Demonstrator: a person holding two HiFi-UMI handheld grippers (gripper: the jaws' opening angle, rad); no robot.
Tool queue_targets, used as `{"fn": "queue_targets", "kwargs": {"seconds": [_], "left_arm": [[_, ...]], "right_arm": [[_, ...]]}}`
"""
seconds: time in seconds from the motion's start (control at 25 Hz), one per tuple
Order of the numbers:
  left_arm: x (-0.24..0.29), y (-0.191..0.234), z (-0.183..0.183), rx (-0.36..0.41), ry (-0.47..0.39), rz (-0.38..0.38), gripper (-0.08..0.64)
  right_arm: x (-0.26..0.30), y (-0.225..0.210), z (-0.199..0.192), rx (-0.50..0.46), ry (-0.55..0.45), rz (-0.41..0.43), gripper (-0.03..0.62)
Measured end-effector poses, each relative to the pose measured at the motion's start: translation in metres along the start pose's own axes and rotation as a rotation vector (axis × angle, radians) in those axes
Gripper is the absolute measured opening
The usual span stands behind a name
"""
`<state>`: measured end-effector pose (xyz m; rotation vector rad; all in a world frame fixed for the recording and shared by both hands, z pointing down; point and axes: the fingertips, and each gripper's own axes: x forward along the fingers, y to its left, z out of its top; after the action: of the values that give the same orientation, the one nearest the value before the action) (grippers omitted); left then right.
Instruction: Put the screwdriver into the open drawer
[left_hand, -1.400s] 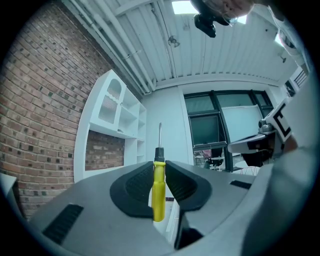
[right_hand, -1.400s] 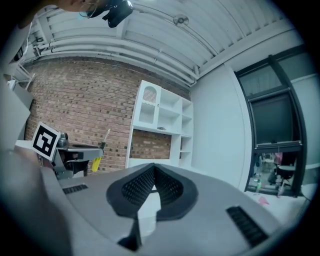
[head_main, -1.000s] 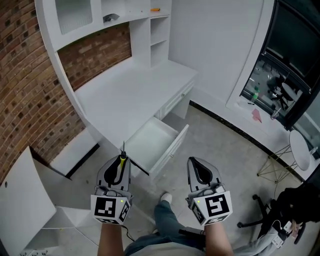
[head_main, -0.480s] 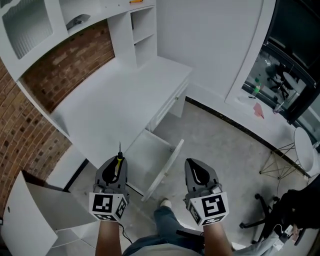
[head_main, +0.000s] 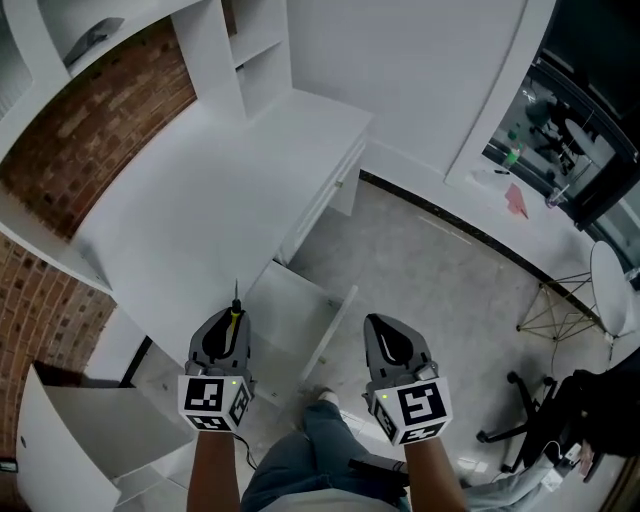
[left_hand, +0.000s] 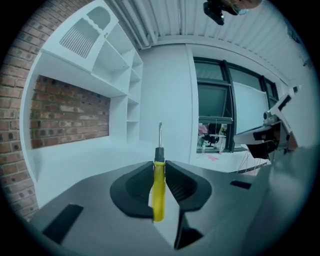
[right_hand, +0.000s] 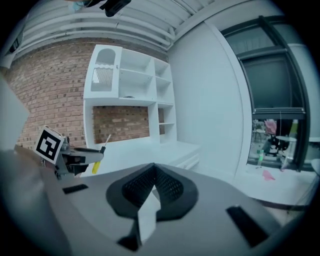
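**Obs 1:** Left gripper (head_main: 232, 320) and right gripper (head_main: 380, 322) have both come in toward the desk (head_main: 220, 190) over the last second. The open drawer (head_main: 285, 305) now lies just ahead of them, between the two.

**Obs 2:** Left jaws?

**Obs 1:** Partly closed and clamped on the screwdriver (left_hand: 158, 192). The pads grip the yellow handle from both sides. Black collar and metal shaft stick out past the fingertips, pointing forward and slightly up.

**Obs 2:** Right jaws?

**Obs 1:** Pressed together at the tips, nothing between them.

**Obs 2:** Screwdriver against the drawer?

**Obs 1:** Not in it. From the head view the shaft tip sits by the drawer's near left corner, at the desk edge. The drawer is pulled out over the grey floor (head_main: 440, 270), and its inside looks bare.

**Obs 2:** Further out?

**Obs 1:** White desktop, white shelves (head_main: 255, 50) at its far end, brick wall (head_main: 95, 125) behind.
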<state>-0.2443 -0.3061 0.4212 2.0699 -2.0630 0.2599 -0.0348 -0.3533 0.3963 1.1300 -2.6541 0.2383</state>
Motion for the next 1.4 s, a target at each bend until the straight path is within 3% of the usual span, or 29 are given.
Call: {"fn": "queue_targets", "kwargs": {"seconds": [0.28,0.52,0.68,1.08,1.4], "left_arm": [[0.031,-0.002,-0.049,0.017,0.125,-0.053,0.084],[0.052,-0.002,-0.107,-0.098,0.232,-0.125,0.084],[0.068,-0.006,-0.150,-0.094,0.341,-0.163,0.084],[0.097,0.002,-0.265,-0.084,0.664,-0.173,0.084],[0.110,0.007,-0.333,-0.046,0.872,-0.162,0.085]], "right_arm": [[0.028,-0.011,-0.056,0.024,0.128,-0.047,0.009],[0.045,-0.006,-0.133,0.125,0.283,-0.129,0.011],[0.051,0.000,-0.169,0.151,0.330,-0.162,0.009],[0.053,0.001,-0.282,0.265,0.543,-0.260,0.009],[0.042,0.001,-0.343,0.334,0.680,-0.343,0.009]]}}
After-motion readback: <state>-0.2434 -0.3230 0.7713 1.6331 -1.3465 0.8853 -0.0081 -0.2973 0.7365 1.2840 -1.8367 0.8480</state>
